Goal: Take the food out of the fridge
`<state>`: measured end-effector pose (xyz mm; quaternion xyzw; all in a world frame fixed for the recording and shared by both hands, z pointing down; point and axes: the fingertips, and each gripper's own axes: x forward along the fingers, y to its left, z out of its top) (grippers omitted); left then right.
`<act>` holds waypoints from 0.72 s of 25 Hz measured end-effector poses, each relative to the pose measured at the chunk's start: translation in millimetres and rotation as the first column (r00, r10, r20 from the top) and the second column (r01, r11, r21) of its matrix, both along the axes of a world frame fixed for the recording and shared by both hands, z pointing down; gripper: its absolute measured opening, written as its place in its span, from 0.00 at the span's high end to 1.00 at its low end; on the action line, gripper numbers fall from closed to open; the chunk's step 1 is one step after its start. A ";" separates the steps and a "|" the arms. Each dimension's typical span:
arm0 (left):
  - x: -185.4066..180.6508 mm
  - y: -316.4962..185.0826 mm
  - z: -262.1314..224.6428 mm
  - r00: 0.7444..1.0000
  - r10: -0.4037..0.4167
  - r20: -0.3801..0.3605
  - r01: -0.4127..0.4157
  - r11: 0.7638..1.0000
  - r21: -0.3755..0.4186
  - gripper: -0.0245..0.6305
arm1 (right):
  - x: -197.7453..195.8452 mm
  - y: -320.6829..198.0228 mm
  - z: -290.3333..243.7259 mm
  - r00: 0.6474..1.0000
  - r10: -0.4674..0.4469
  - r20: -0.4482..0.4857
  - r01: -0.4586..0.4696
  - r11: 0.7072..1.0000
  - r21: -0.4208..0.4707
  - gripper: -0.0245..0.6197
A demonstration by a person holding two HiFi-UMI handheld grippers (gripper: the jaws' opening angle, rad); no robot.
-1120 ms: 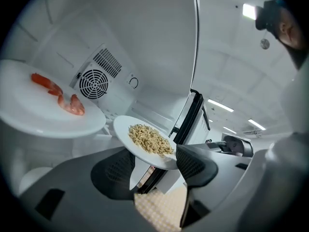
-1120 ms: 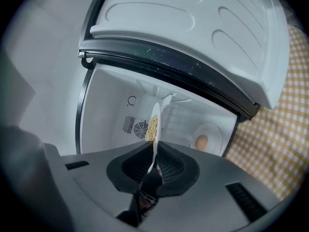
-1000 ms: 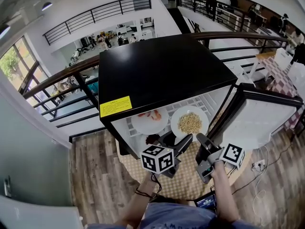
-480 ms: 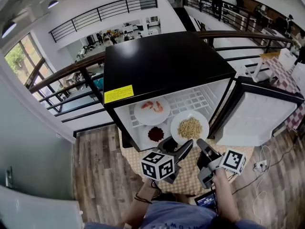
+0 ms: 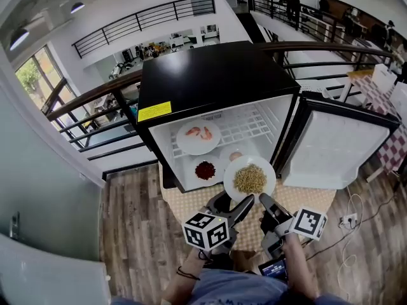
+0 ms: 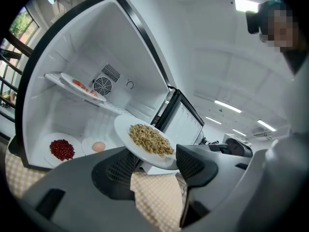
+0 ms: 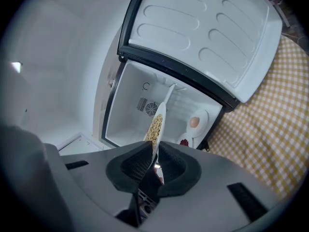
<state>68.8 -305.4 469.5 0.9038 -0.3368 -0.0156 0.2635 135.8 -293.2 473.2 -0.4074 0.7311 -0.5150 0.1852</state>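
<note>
One black box-shaped mini fridge (image 5: pixel 216 81) with a white inside stands on a yellow-and-white checked mat (image 5: pixel 184 210) spread over the wood-plank floor (image 5: pixel 133 234). Its white-lined door (image 5: pixel 331 151) hangs wide open at the right of the head view.

In front of the opening the person holds both grippers, each with a black-and-white marker cube.

- The right gripper (image 7: pixel 154 158) has its dark fingers (image 7: pixel 133 168) closed almost together on the near rim of a round white plate of pale tan food pieces (image 5: pixel 229 180), which shows edge-on between them.
- The left gripper (image 6: pixel 155 168) has its fingers (image 6: pixel 116 170) well apart. The checked mat shows through the gap. The same plate's near rim lies across the finger tips, but I cannot tell whether it rests on them.

That plate is outside the fridge, just in front of the open cavity and above the mat, roughly level in the head view.

Three more dishes are inside.

- A white wire shelf (image 5: pixel 254 127) crosses the upper part of the cavity.
- On the left part of the shelf sits a round white plate with pink-orange pieces (image 5: pixel 184 142).
- On the fridge's bottom, below the shelf, are two smaller white plates side by side.
- The left one is a small white plate with a dark red heap (image 6: pixel 73 140).
- Just beside it is a small white plate holding one pale brown egg (image 6: pixel 87 144).
</note>
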 end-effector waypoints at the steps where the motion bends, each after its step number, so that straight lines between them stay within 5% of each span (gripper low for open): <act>1: 2.1 6.6 0.1 1.000 -0.004 0.000 0.004 1.000 -0.001 0.56 | 2.9 6.8 1.0 1.000 -0.001 -0.009 0.001 1.000 -0.003 0.89; 10: 27.4 77.8 -1.7 0.999 -0.035 -0.005 0.035 0.999 -0.001 0.56 | 32.7 78.7 3.1 0.999 -0.011 -0.052 0.010 1.000 -0.026 0.89; 18: 38.0 141.9 0.4 0.996 -0.084 -0.004 0.084 0.996 0.005 0.56 | 34.6 139.1 -4.7 0.997 -0.073 0.019 0.072 0.997 0.013 0.89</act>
